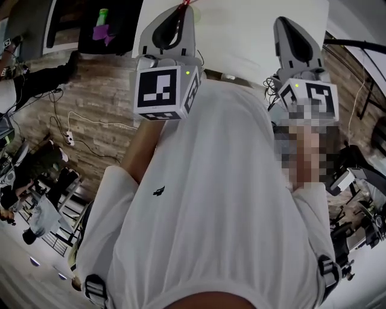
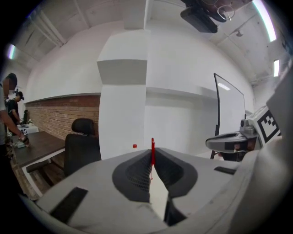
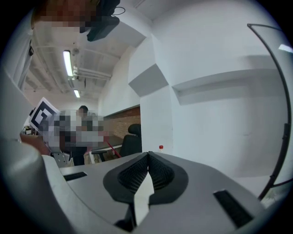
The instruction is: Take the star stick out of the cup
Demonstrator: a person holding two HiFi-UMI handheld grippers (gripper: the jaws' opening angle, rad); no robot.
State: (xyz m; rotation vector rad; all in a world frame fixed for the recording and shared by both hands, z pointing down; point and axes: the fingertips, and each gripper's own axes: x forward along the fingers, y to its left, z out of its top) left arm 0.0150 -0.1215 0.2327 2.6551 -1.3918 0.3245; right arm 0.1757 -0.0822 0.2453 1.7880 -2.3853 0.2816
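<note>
Clamping the stick (image 2: 152, 148) (red), the left hand-held gripper (image 2: 152, 162) hides most.

The star stick (image 2: 152, 145) shows only as a thin red sliver pinched between the closed jaws of the left claw (image 2: 151, 157); its star end cannot be made out. In the head view the stick (image 1: 186, 2) runs off the edge at 12 o'clock. The person's white shirt (image 1: 211, 199) fills the frame from 3 to 9 o'clock, hiding whatever lies beneath. A small red-capped thing (image 2: 134, 146), at 10 o'clock from the jaws, is too small to identify.
</note>
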